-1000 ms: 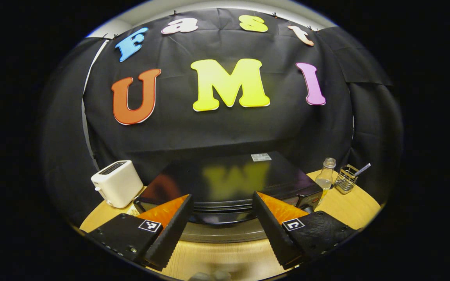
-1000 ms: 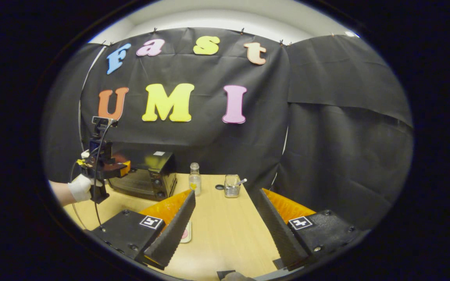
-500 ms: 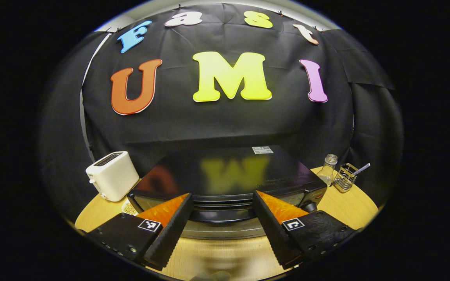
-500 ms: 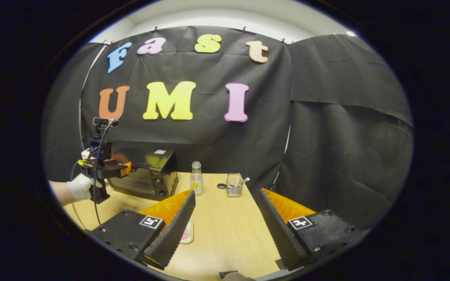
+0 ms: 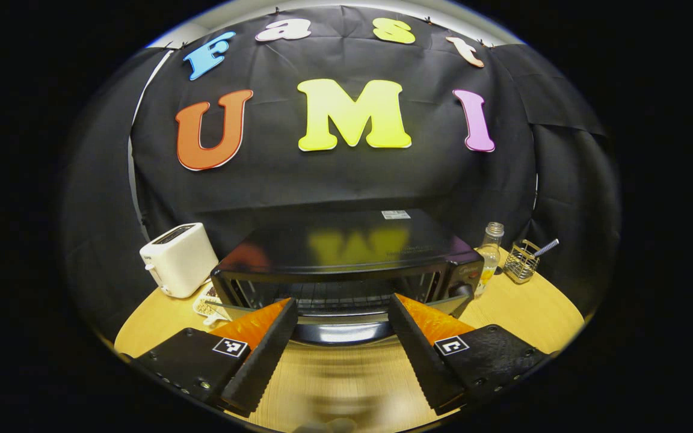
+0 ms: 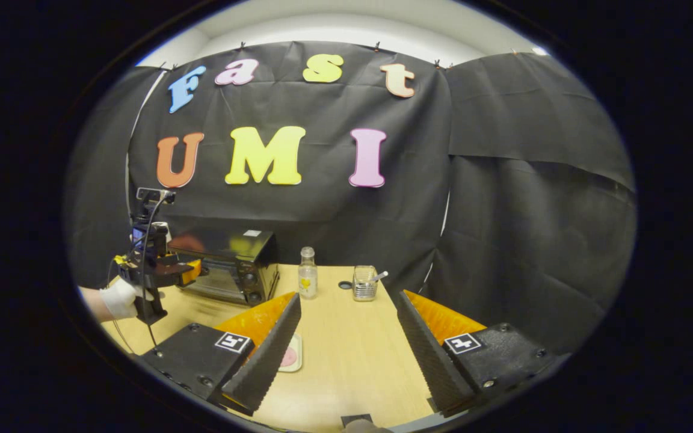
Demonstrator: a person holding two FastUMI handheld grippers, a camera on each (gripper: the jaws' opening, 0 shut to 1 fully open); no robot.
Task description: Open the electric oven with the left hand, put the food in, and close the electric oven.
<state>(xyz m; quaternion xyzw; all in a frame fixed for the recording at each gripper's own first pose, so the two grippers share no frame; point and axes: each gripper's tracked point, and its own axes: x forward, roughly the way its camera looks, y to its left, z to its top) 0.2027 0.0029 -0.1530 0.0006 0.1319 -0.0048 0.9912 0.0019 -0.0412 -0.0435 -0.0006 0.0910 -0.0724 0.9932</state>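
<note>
The left gripper (image 5: 341, 337) has its fingers spread wide, with nothing between them but the dark curved handle (image 5: 340, 331) of the oven door, which lies just ahead of the tips; whether either finger touches it is hard to say from this angle. Beyond the handle the door (image 5: 334, 311) tilts down toward the gripper, partly open, and the wire rack shows inside the electric oven (image 5: 346, 252). A white toaster (image 5: 178, 260) stands left of the oven on the desk (image 5: 539, 313); a glass bottle (image 5: 489, 249) and a wire holder (image 5: 521, 261) stand to its right.

The right gripper (image 6: 346, 349) is also spread, holding nothing, above bare desk. Just beside its left finger lies a small plate with the pink food (image 6: 289, 358). Farther off, a gloved hand (image 6: 121, 299) holds the left gripper at the oven's front, well apart from the food.
</note>
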